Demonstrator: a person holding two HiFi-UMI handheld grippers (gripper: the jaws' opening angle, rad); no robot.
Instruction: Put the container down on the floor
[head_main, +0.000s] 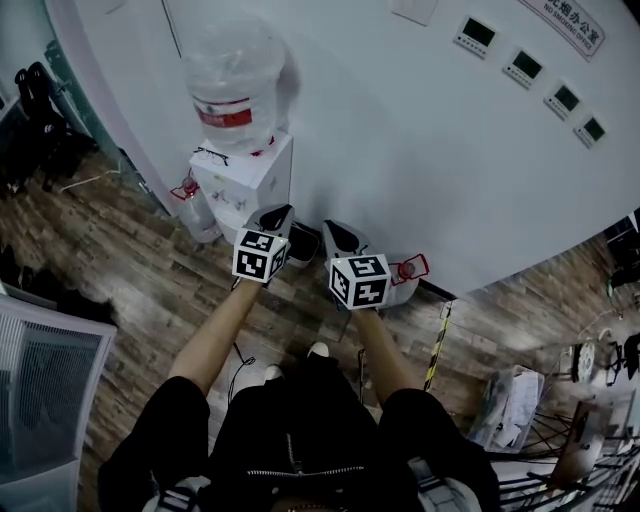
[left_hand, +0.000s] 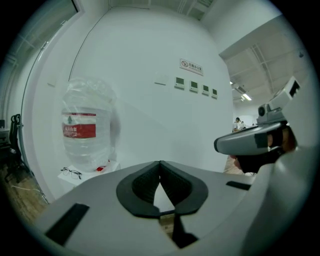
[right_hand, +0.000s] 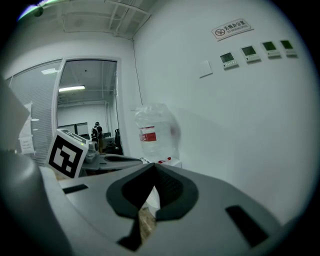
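Facing bottle (head_main: 237, 80): left tool (left_hand: 160, 167), right tool (right_hand: 152, 170) closed.

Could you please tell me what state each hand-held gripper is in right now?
Left hand-held gripper: closed, jaw tips together, holding nothing.
Right hand-held gripper: closed, jaw tips together, holding nothing.

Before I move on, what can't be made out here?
- Head view: the white container sits mostly behind the right gripper.
- Head view: the wall sign print is too small to read.
- Both gripper views: that container can't be picked out past the gripper bodies.
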